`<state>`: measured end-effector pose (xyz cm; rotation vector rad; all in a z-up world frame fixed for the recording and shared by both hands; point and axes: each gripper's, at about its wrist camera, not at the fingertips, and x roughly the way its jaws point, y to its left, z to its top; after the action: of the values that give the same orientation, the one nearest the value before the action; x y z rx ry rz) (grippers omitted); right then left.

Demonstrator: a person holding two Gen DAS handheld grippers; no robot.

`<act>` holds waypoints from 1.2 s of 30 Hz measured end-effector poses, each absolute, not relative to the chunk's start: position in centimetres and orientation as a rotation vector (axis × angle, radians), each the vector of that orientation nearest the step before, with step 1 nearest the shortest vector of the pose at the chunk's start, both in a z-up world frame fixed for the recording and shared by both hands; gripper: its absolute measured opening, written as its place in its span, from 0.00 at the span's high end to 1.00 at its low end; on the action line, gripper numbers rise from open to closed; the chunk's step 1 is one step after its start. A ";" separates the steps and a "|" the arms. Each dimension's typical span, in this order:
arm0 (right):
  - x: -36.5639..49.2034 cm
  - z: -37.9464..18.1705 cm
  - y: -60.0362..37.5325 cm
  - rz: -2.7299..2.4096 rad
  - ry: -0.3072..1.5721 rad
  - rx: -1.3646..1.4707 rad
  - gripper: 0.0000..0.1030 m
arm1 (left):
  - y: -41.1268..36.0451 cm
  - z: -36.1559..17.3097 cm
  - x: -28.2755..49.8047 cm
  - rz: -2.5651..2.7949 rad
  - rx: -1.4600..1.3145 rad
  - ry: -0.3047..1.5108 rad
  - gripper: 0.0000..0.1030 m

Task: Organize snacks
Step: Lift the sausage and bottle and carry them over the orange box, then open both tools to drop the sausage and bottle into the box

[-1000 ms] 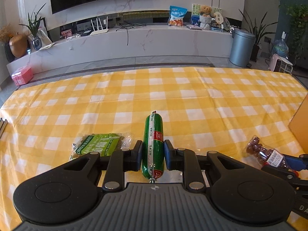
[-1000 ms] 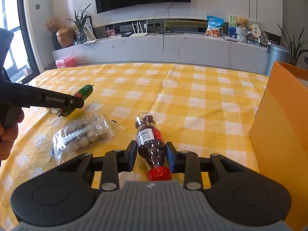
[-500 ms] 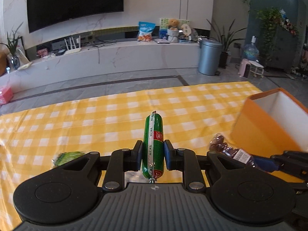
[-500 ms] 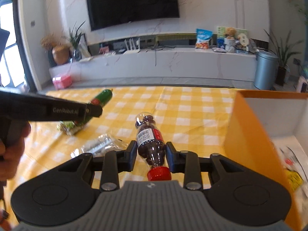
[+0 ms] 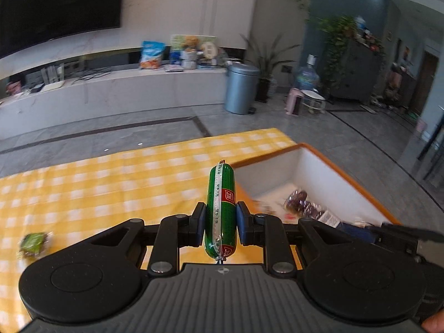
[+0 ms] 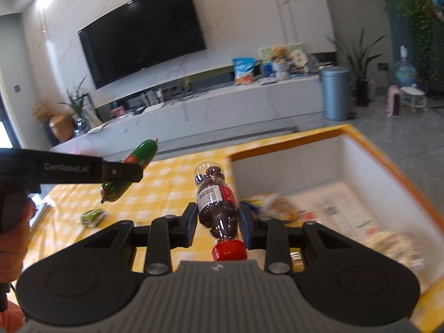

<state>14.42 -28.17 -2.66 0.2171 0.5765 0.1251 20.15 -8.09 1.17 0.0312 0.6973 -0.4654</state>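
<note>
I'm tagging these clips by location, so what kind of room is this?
Most likely a home living room: a large wall-mounted TV hangs above a long white media console, with potted plants on the floor and a table under a yellow checked tablecloth in front.

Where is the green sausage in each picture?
Left wrist view: the green sausage stands in the middle, pinched in the left claw.
Right wrist view: it is at the left, tilted, sticking out of the same claw, above the yellow checked cloth.
Shared landmark: the orange box on the right in both.
</note>
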 end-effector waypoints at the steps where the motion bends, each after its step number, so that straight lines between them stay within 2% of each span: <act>1: 14.1 -2.4 -29.1 0.106 0.572 0.205 0.70 | -9.0 1.2 20.1 -0.481 0.044 0.698 0.75; 9: 14.5 -2.6 -35.3 -0.038 0.666 0.109 0.70 | -17.1 0.5 20.7 -0.601 0.195 0.726 0.75; 18: 17.8 -4.5 -38.5 -0.028 0.809 -0.023 0.70 | -23.3 -3.0 23.2 -0.652 0.371 0.822 0.75; 26: 20.5 -6.8 -38.3 0.047 0.923 -0.132 0.70 | -25.3 -6.7 25.5 -0.645 0.409 0.981 0.75; 36: 22.4 -8.2 -37.6 0.098 0.993 -0.191 0.70 | -25.8 -9.2 26.9 -0.650 0.419 1.059 0.75</act>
<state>22.42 -37.61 -8.21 -0.1911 0.9925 0.0982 26.91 -25.82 -9.20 0.4186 1.0593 -0.6498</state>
